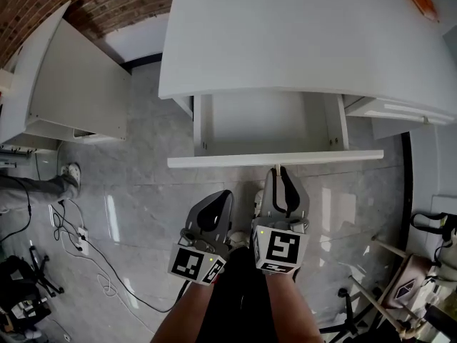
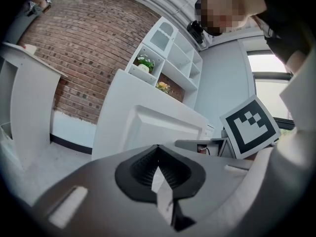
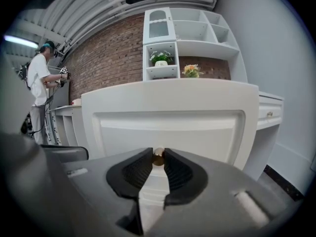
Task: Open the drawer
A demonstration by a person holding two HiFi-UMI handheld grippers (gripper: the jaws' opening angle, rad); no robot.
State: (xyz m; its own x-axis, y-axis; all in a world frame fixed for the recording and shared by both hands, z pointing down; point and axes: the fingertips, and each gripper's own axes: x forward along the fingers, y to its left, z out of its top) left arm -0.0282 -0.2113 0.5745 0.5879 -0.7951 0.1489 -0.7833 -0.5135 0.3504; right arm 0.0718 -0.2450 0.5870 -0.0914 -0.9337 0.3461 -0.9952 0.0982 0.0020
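White drawer point(image 1: 275, 160) stands partly pulled out from under the desk top point(image 1: 300, 41), its front panel running crosswise right ahead of the person. The right gripper point(image 1: 278, 174) is the one on it, jaws clamped around the small brass knob point(image 3: 158, 157) at the panel's middle. Any further pull looks to run straight back toward the person. The left gripper point(image 1: 223, 195) hangs just beside and a little behind, jaws together on nothing.
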